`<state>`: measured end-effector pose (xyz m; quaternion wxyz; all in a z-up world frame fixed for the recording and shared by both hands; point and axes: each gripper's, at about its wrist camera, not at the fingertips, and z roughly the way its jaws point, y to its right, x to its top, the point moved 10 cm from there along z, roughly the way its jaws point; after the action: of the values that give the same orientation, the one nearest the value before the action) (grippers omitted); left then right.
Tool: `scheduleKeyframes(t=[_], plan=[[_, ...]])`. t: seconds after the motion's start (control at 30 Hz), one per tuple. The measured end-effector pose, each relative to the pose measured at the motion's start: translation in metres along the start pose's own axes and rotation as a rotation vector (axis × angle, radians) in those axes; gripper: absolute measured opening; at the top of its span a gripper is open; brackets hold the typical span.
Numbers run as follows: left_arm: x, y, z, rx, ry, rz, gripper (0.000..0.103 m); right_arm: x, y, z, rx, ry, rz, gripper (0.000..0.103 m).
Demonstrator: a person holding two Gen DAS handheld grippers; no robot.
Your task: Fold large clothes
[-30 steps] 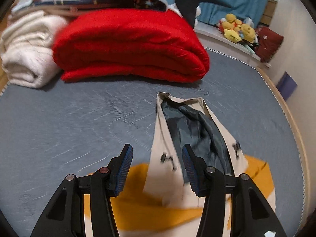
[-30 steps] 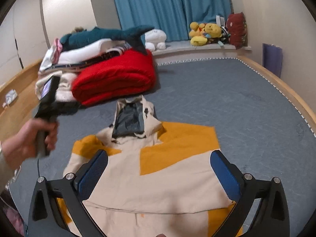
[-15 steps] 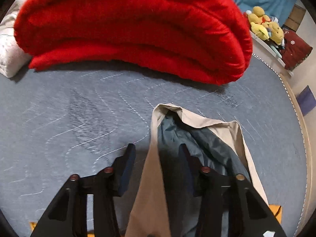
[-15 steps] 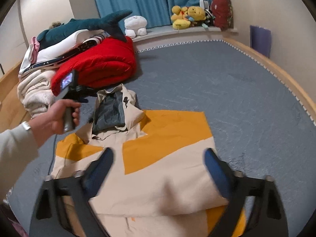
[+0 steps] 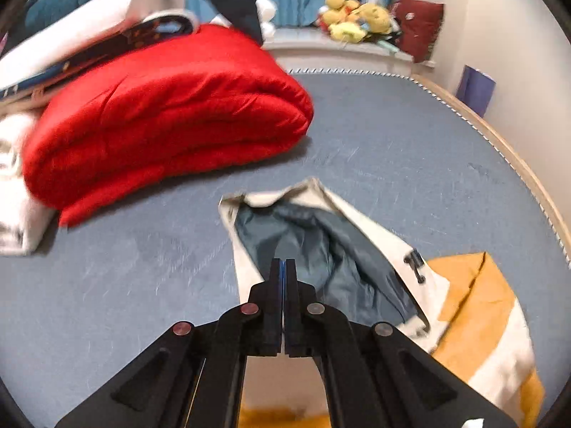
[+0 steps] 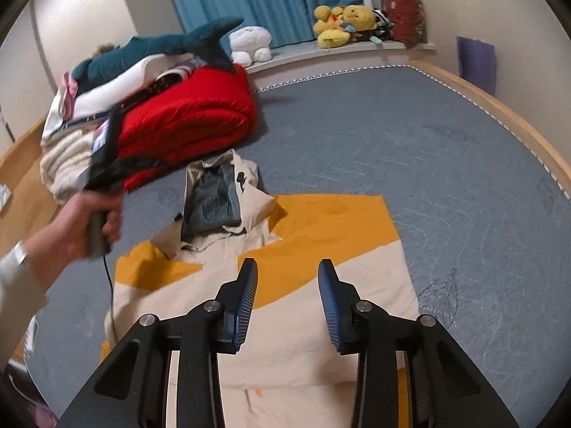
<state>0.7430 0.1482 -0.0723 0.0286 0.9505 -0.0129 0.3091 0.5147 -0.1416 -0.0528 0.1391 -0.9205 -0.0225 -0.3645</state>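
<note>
A cream and orange hooded jacket [image 6: 292, 296] lies flat on the grey-blue bed, its hood [image 6: 217, 196] with dark grey lining pointing to the far side. In the left wrist view the hood [image 5: 321, 249] lies just ahead of my left gripper [image 5: 284, 265], whose jaws are pressed together; no cloth shows between them. In the right wrist view the left gripper's tips are hidden against the red quilt, above and left of the hood. My right gripper [image 6: 288, 281] is open and empty above the jacket's body.
A folded red quilt [image 5: 167, 121] and a pile of white bedding [image 6: 71, 157] with a teal shark plush [image 6: 167, 42] sit at the far left. Stuffed toys [image 6: 342, 25] line the window ledge. A wooden bed rim [image 6: 499, 114] runs along the right.
My left gripper has shut and pulled back and up from the hood's edge. My right gripper's jaws have narrowed but stay open, and it hovers over the jacket body.
</note>
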Motion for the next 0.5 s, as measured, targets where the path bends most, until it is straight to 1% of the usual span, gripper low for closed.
scheduleKeyframes(t=[0.03, 0.07, 0.1, 0.13, 0.17, 0.2, 0.23, 0.27, 0.33, 0.4, 0.43, 0.47, 0.5], plan=[[-0.003, -0.003, 0.004, -0.023, -0.045, -0.056, 0.015, 0.0, -0.003, -0.003, 0.007, 0.018, 0.005, 0.037], [-0.005, -0.006, 0.007, -0.033, -0.063, -0.082, 0.044, -0.001, -0.005, -0.005, 0.0, 0.03, 0.002, 0.037], [-0.004, -0.008, 0.011, -0.019, -0.067, -0.104, 0.063, -0.004, -0.006, -0.005, -0.011, 0.027, -0.002, 0.038], [-0.001, -0.014, 0.015, 0.02, -0.043, -0.114, 0.064, -0.006, -0.007, -0.004, -0.013, 0.015, -0.001, 0.044], [-0.001, -0.017, 0.02, 0.041, -0.038, -0.123, 0.064, -0.007, -0.007, -0.003, -0.009, 0.009, 0.002, 0.056], [0.0, -0.022, 0.03, 0.052, -0.048, -0.15, 0.064, -0.008, -0.006, -0.002, -0.003, 0.005, 0.009, 0.062], [0.0, -0.025, 0.039, 0.049, -0.058, -0.178, 0.064, -0.007, -0.004, -0.002, -0.009, 0.008, 0.009, 0.072], [0.001, -0.029, 0.051, 0.046, -0.069, -0.215, 0.063, -0.006, -0.002, -0.003, -0.018, 0.01, 0.006, 0.074], [0.006, -0.04, 0.075, 0.061, -0.072, -0.272, 0.058, -0.003, 0.003, -0.001, -0.037, 0.011, -0.005, 0.074], [0.01, -0.048, 0.098, 0.069, -0.081, -0.308, 0.048, -0.003, 0.007, 0.003, -0.04, 0.002, -0.008, 0.074], [0.011, -0.052, 0.11, 0.073, -0.089, -0.327, 0.046, -0.003, 0.009, 0.006, -0.04, -0.002, -0.009, 0.074], [0.012, -0.056, 0.122, 0.074, -0.097, -0.344, 0.042, -0.003, 0.009, 0.009, -0.04, -0.007, -0.012, 0.074], [0.011, -0.06, 0.127, 0.077, -0.103, -0.354, 0.041, -0.004, 0.01, 0.013, -0.041, -0.014, -0.021, 0.074]])
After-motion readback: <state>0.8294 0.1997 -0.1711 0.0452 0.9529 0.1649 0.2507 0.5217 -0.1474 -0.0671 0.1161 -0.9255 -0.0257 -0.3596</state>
